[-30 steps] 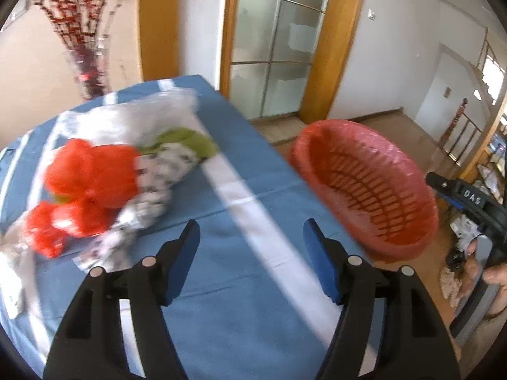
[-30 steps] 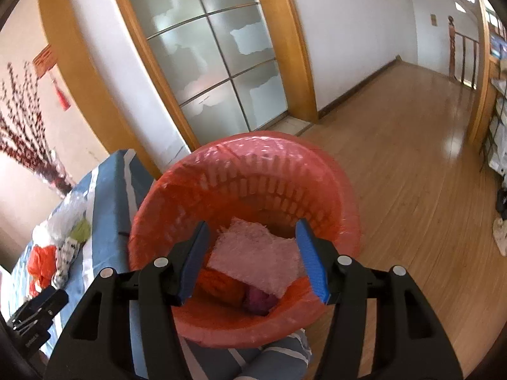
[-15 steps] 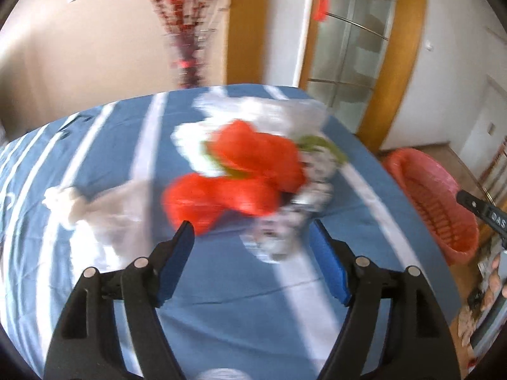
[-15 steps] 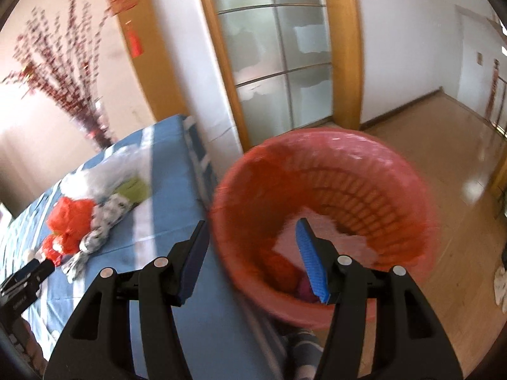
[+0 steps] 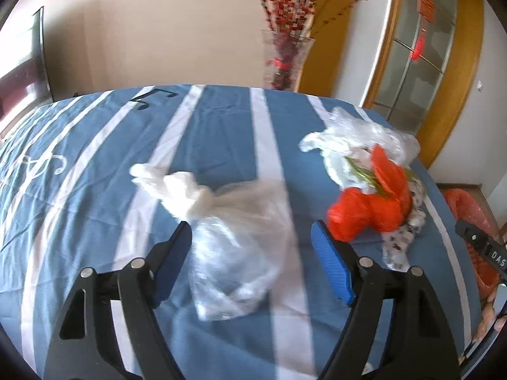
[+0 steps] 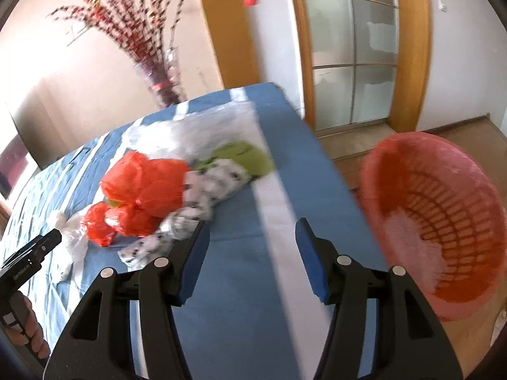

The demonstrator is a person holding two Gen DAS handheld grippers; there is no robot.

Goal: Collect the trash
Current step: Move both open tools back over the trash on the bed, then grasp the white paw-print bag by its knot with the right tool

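A knotted clear plastic bag [image 5: 234,240] lies on the blue striped cloth [image 5: 95,164]. My left gripper [image 5: 252,247] hovers over it, jaws opening, its pads apart from the bag. To the right sits a heap of trash: an orange-red bag [image 5: 370,209] [image 6: 142,190], a black-dotted white wrapper [image 6: 206,196], a green piece [image 6: 244,156] and crumpled clear plastic [image 5: 358,139]. My right gripper [image 6: 252,247] is open and empty over bare cloth, just right of the heap. The red basket [image 6: 443,221], lined with red plastic, stands off the table's right side.
A glass vase of red-berried branches [image 5: 285,60] stands behind the table's far edge. Glass-paned doors in wooden frames [image 6: 351,50] and wooden floor [image 6: 358,145] lie beyond. The other gripper and the hand holding it show at each view's edge [image 6: 22,272].
Both grippers have swung left, away from the basket and over the table. The left one now faces the clear bag with wider jaws; the right one left the basket's mouth for the cloth.
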